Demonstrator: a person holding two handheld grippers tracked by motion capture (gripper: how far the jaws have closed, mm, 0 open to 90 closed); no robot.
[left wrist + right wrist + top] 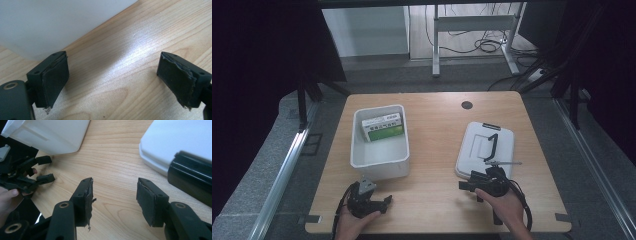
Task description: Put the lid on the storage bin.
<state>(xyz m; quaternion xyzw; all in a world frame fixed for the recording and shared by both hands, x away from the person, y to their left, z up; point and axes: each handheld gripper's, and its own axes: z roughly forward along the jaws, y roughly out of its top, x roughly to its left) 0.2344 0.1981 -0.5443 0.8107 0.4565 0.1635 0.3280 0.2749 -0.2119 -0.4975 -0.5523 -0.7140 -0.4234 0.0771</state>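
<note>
A wooden bench (432,150) stands on grey floor (562,130), bearing a white bin (379,160) and lid (477,145). Left tongs (387,202) and right tongs (464,185) gape wide, empty.

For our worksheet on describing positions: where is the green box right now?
In the high view, the green box lies inside the white bin on the table's left half, against the bin's far wall, beyond the left gripper.
</note>
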